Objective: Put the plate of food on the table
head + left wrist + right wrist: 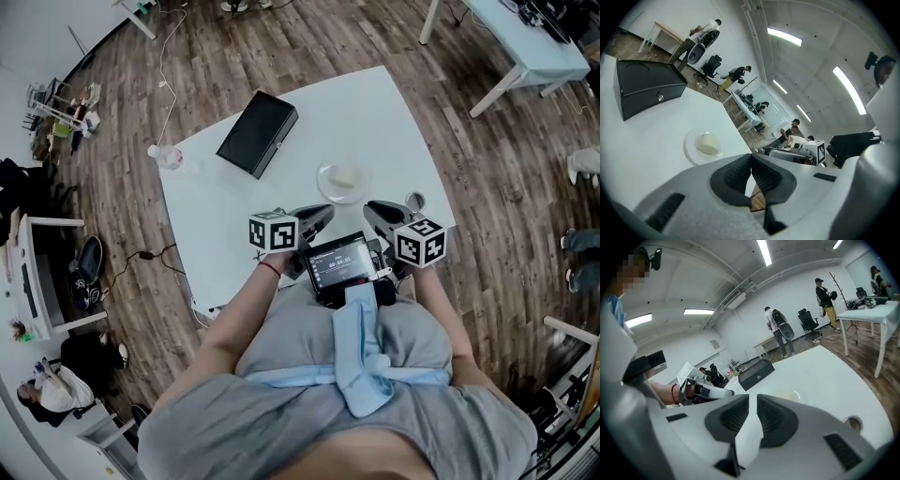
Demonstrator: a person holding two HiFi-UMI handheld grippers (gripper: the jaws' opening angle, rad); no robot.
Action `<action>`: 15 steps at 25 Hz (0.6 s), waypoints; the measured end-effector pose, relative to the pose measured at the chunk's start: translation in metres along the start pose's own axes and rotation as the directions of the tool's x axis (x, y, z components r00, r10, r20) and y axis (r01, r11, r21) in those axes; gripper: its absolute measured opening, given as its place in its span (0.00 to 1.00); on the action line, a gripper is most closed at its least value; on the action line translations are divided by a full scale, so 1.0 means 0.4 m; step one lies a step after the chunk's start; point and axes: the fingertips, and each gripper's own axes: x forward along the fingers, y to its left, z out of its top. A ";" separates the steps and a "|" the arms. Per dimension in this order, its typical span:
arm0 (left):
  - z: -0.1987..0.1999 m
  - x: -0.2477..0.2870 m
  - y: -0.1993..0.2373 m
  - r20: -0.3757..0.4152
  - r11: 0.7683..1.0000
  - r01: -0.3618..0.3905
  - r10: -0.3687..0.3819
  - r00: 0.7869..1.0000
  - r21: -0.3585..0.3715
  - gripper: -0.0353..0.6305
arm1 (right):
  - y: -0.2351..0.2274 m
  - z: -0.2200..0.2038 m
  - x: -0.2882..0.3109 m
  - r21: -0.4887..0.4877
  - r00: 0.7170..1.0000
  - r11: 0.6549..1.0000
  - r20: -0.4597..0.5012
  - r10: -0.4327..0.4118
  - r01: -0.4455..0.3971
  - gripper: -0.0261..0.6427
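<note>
Squarely on the white square table (pixel 216 225) sits the clear round plate (pixel 342 181), right of the table's middle, with a pale lump of food (pixel 345 177) lying on it. The left gripper view shows the same plate (pixel 691 140) flat on the white top, the food (pixel 708 144) at its centre.

Both grippers hang near the person's chest, on the near side of the plate and apart from it. The left gripper (pixel 323 214) is just left of the plate's near edge; in its own view (pixel 751 161) the dark pads meet at their tips and nothing is between them. The right gripper (pixel 372 211) is just right of the plate's near edge; in its own view (pixel 753 404) a slim gap stands between the pads, with only the white table showing through.

Far and left of the plate lies a black rectangular box (pixel 258 133), well apart from it. A small round metal piece (pixel 414 201) rests near the table's right edge. A small clear bottle (pixel 167 157) is at the table's left corner. Brown wood-plank floor (pixel 309 47) surrounds the table.
</note>
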 end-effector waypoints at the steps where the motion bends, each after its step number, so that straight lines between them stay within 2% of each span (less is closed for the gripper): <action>1: 0.001 -0.008 -0.005 0.005 1.000 -0.005 0.005 1.000 0.014 0.08 | 0.009 -0.001 -0.005 -0.001 1.000 1.000 0.003 0.004 -0.004 0.14; 6: 0.007 -0.044 -0.013 0.033 0.998 -0.038 0.036 0.999 0.055 0.08 | 0.043 -0.004 -0.017 -0.006 1.000 1.000 0.006 0.020 -0.020 0.14; 11: 0.021 -0.078 -0.008 0.093 0.997 -0.062 0.058 0.994 0.045 0.08 | 0.063 -0.007 -0.026 -0.009 1.000 1.000 0.012 0.023 -0.023 0.13; 15: 0.027 -0.082 -0.004 0.105 0.997 -0.073 0.068 0.992 0.041 0.08 | 0.056 -0.005 -0.031 -0.007 1.000 1.000 0.016 0.009 -0.009 0.10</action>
